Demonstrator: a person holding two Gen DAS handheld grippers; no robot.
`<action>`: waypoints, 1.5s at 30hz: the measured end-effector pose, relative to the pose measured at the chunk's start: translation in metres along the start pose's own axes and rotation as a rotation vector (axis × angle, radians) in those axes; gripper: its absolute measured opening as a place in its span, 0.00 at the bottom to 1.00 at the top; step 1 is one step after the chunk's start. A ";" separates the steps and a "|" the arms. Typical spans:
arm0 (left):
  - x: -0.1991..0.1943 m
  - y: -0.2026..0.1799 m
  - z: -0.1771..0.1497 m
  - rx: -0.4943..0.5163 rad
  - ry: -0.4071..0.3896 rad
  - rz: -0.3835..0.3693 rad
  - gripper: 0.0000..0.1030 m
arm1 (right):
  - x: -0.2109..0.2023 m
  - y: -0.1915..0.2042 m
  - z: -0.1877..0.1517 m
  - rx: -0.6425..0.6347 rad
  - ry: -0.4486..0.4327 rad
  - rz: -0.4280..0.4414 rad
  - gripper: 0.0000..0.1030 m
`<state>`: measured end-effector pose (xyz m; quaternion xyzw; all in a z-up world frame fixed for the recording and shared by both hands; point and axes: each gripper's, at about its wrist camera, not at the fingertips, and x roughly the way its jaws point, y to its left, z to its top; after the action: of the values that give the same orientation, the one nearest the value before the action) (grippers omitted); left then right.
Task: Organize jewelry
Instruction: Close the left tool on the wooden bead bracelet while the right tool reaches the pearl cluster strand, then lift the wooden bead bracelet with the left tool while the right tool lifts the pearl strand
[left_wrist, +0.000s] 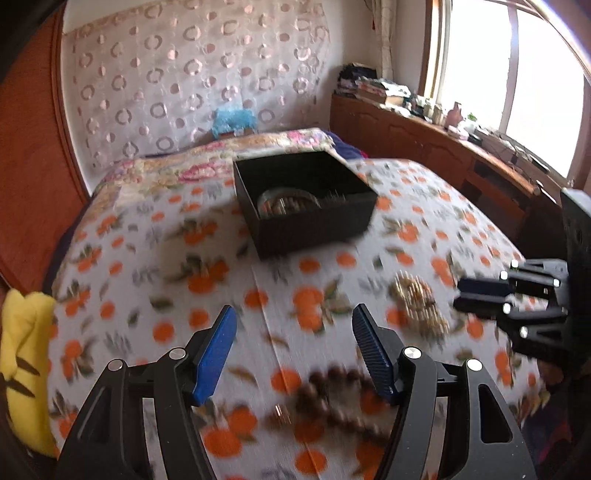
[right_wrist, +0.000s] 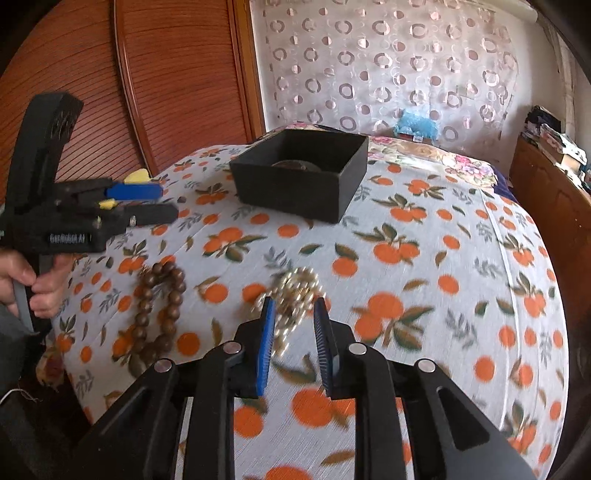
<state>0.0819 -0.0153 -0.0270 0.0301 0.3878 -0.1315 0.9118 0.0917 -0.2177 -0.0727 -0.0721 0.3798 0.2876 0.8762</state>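
Note:
A black open box (left_wrist: 306, 201) (right_wrist: 301, 173) sits on the orange-print bed cover, with a round bangle-like piece (left_wrist: 288, 201) inside. A brown wooden bead bracelet (right_wrist: 159, 310) (left_wrist: 332, 395) lies near the front left edge. A gold chain pile (right_wrist: 295, 295) (left_wrist: 419, 302) lies in the middle. My left gripper (left_wrist: 291, 332) (right_wrist: 162, 203) is open and empty, above the beads. My right gripper (right_wrist: 293, 310) (left_wrist: 460, 293) is open, its fingers on either side of the gold chain, not closed on it.
The bed cover (right_wrist: 424, 258) curves down at the edges. A yellow plush (left_wrist: 22, 350) lies at the left. A wooden wardrobe (right_wrist: 147, 74) stands behind, and a cluttered wooden cabinet (left_wrist: 443, 147) under the window at right.

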 end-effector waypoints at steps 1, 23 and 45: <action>0.000 -0.001 -0.006 -0.003 0.009 -0.011 0.55 | -0.002 0.002 -0.003 -0.001 0.000 -0.008 0.23; 0.016 -0.012 -0.029 0.030 0.089 -0.038 0.28 | 0.028 0.018 -0.007 -0.063 0.116 -0.066 0.24; 0.017 -0.013 -0.034 0.035 0.101 -0.039 0.16 | 0.004 0.008 -0.001 -0.072 0.041 -0.066 0.11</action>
<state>0.0657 -0.0259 -0.0624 0.0451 0.4314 -0.1543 0.8877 0.0891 -0.2089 -0.0754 -0.1218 0.3844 0.2707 0.8741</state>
